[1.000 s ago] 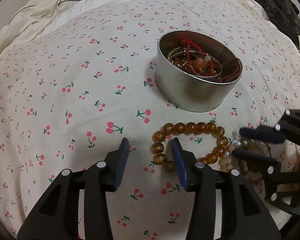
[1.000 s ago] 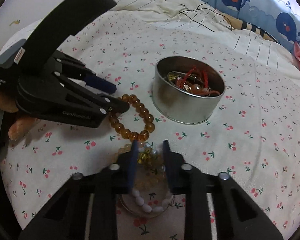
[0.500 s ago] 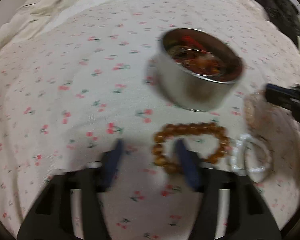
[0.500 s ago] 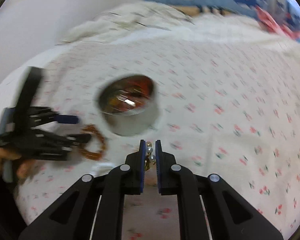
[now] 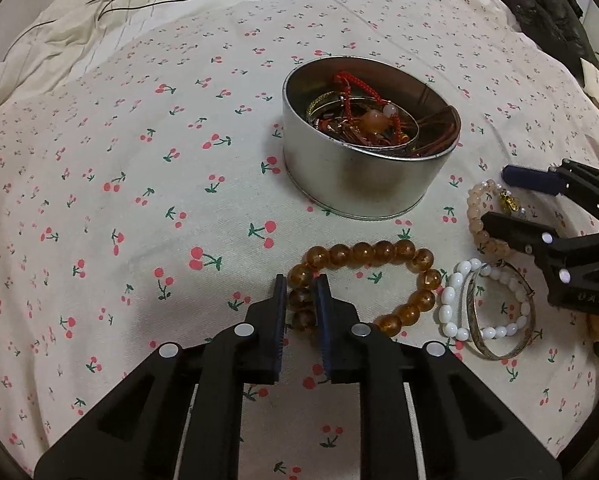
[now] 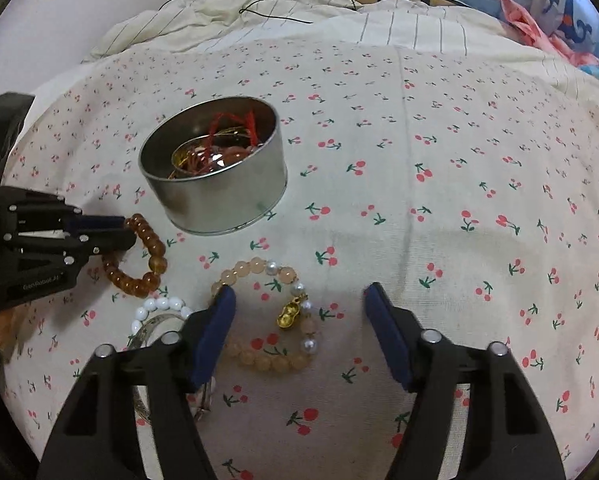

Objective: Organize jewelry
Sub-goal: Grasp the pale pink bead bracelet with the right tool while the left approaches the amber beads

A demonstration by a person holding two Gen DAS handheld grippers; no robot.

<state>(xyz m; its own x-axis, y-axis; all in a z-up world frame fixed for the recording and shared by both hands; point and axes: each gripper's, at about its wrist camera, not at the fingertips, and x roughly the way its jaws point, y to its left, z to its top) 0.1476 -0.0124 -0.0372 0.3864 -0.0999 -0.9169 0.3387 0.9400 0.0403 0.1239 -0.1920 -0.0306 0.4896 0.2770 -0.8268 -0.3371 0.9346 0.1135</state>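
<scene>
A round metal tin [image 5: 363, 184] holding red cord and bead jewelry stands on the cherry-print cloth; it also shows in the right wrist view [image 6: 219, 196]. My left gripper [image 5: 301, 300] is shut on the amber bead bracelet [image 5: 379, 248], which lies on the cloth [image 6: 139, 276]. My right gripper [image 6: 299, 308] is open over the pale pink bead bracelet [image 6: 259, 360] with a gold charm [image 6: 289, 312]. That bracelet lies flat on the cloth [image 5: 477, 220]. The right gripper shows in the left wrist view [image 5: 511, 200].
A white bead bracelet [image 5: 451, 304] and a silver bangle [image 5: 499, 352] lie together right of the amber one. A striped cream quilt [image 6: 259, 4] with a black cord is bunched behind. Dark clothing [image 5: 547, 4] lies far right.
My left gripper has closed onto the amber bracelet. My right gripper, shut on the pink bracelet half a second ago, has opened and the bracelet lies on the cloth right of the tin.
</scene>
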